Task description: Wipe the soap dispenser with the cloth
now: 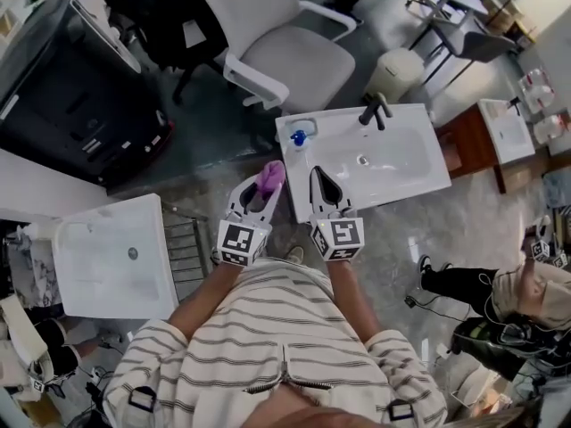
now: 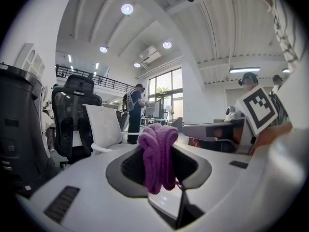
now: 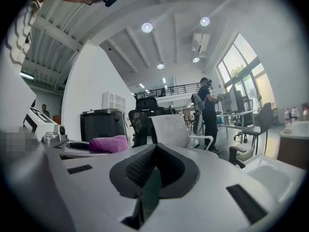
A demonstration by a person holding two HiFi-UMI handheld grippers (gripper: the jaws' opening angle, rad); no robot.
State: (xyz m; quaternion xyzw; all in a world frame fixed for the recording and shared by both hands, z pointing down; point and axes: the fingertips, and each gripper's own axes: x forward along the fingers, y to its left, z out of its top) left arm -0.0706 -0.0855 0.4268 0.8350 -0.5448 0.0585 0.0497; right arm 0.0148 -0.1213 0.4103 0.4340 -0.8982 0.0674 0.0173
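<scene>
Left gripper (image 1: pixel 266 188): jaws pinched on the cloth (image 2: pixel 158 153). Purple, thick-knit, bunched into a wad that stands up out of the jaws and droops a little over their near side. Gripper roughly level, held in the air in front of the person's chest.

Right gripper (image 3: pixel 154 151): jaws pressed together, nothing between them. It is just beside the left gripper and well clear of any surface.

Soap dispenser (image 1: pixel 298 137): judged to be the small blue-topped thing on the near left corner of the white basin (image 1: pixel 419 172), inside a shallow recess. Too small here to make out its shape. It is ahead of both grippers and touched by neither. A dark tap (image 1: pixel 376 110) stands at the basin's back edge. A white office chair (image 1: pixel 285 47) is beyond it.

Handling, by judgement:
- The cloth is light, soft and limp. It will fold around a curved body, but the wad may drag loose if rubbed hard, so the pinch wants to stay deep in the bundle.
- The dispenser is probably light plastic on glazed ceramic, so it could slide or tip.
- The free right jaws could steady it low on the body, not at the pump head, which would likely give.
- No wiping has begun.
</scene>
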